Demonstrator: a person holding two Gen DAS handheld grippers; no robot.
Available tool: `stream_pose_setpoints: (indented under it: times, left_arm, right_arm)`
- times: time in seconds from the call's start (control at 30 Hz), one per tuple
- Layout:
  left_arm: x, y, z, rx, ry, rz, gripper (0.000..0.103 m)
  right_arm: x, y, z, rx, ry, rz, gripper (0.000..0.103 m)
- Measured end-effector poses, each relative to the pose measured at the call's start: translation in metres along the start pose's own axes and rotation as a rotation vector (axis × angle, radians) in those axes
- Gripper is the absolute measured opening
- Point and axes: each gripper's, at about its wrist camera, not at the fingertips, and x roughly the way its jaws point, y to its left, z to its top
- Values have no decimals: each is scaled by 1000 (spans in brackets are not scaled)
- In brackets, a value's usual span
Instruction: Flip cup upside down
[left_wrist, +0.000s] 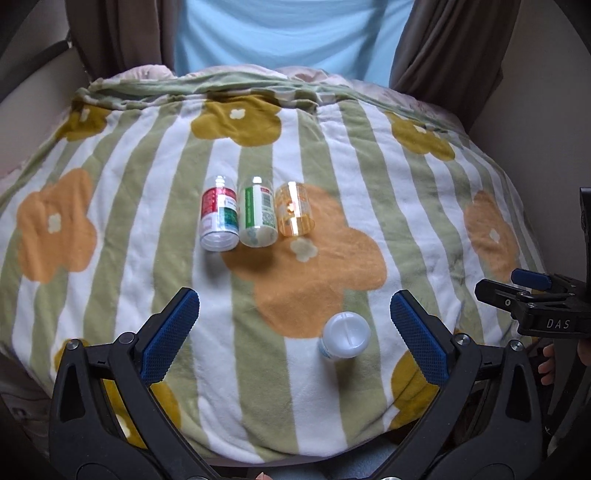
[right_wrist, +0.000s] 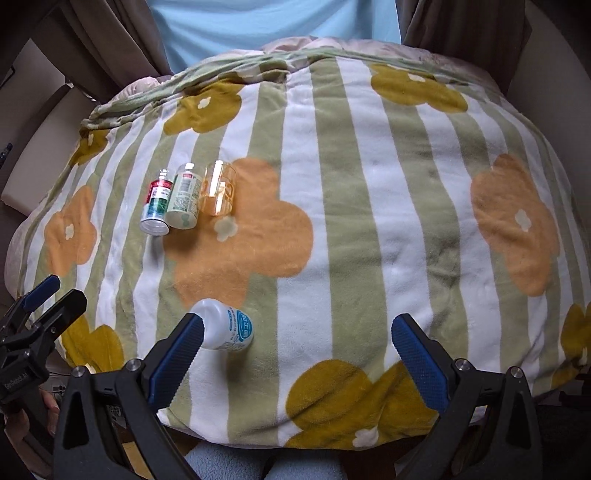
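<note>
A small white cup (left_wrist: 345, 339) with a blue label (right_wrist: 236, 326) stands on the flowered blanket (left_wrist: 295, 147), its closed round end up. In the left wrist view it lies between the open fingers of my left gripper (left_wrist: 293, 299), nearer the right finger, touching neither. In the right wrist view it leans beside the left fingertip (right_wrist: 192, 328) of my open right gripper (right_wrist: 298, 321); whether they touch is unclear. Further back stand three cups in a row, wider ends down: red-and-green labelled (left_wrist: 218, 218), green-and-white labelled (left_wrist: 257, 216), clear orange (left_wrist: 294, 210).
The striped blanket (right_wrist: 351, 184) covers a rounded, soft surface that drops off at the sides. A person in a light blue top (left_wrist: 288, 33) sits behind it, between brown curtains (left_wrist: 450, 48). My right gripper (left_wrist: 532, 291) shows at the right edge, my left gripper (right_wrist: 40, 299) at the left edge.
</note>
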Motion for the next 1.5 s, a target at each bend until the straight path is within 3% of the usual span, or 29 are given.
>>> stream_pose_setpoints:
  times: [0.33,0.63,0.9,1.5]
  left_arm:
    - [-132,8,65,4,-242,69,103]
    - [-172,3,74,9,-371,61,103]
    - [-174,1,80,20,-397,52,103]
    - [-161,2,78,13,-377,34,103]
  right_arm:
    - [-133,30,34,-61,-299,-88,101]
    - [-186,39,41,-47,-489,-130,101]
    - [-197,37,39,-38,-535,-148,101]
    - [-199,37,38,-42,-558,-160,101]
